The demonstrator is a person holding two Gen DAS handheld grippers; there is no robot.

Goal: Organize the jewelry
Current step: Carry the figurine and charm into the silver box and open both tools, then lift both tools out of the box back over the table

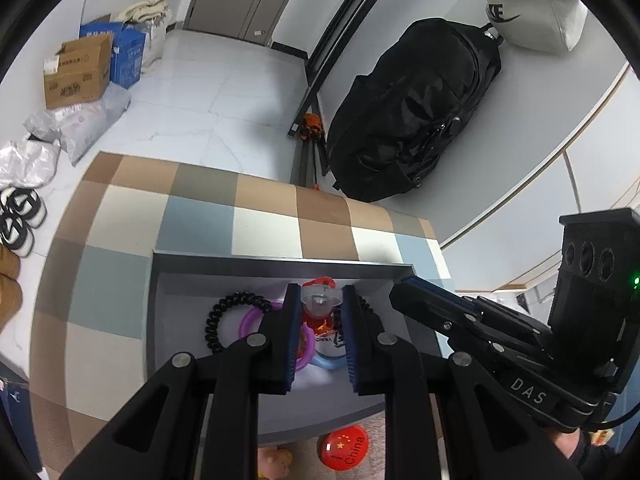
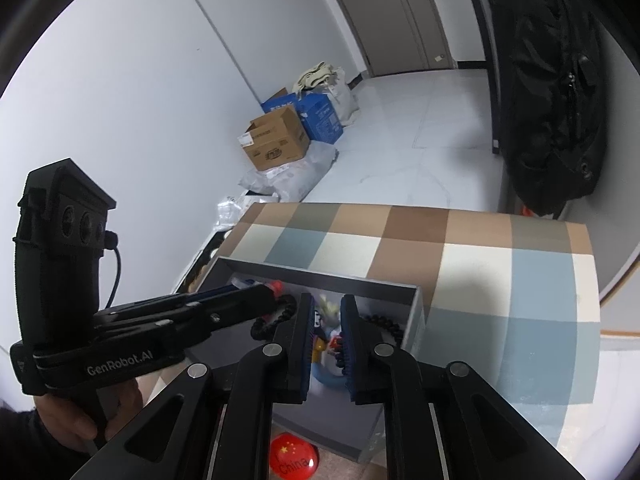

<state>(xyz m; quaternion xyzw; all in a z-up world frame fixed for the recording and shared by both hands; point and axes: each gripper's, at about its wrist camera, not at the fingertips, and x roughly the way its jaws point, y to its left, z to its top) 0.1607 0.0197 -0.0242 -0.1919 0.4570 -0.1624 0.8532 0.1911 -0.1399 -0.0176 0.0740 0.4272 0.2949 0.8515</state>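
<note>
A grey open box (image 1: 280,262) sits on the checked tablecloth and holds jewelry: a black coiled band (image 1: 218,318), a purple ring (image 1: 250,320), a pale blue ring (image 1: 328,363) and a red-capped figure pendant (image 1: 320,300). My left gripper (image 1: 319,300) hangs over the box with the pendant between its fingers; its jaws stand apart. My right gripper (image 2: 325,312) is open above the box (image 2: 320,276), over a black bead bracelet (image 2: 384,320) and the blue ring (image 2: 326,376). A red "China" badge (image 1: 344,450) lies on the cloth in front of the box; it also shows in the right wrist view (image 2: 294,462).
The table (image 1: 120,272) stands on a white tiled floor. A black backpack (image 1: 416,120) leans against the wall behind it. Cardboard boxes (image 1: 78,70), plastic bags and shoes (image 1: 20,216) lie at the left. A pale toy (image 1: 274,460) lies by the badge.
</note>
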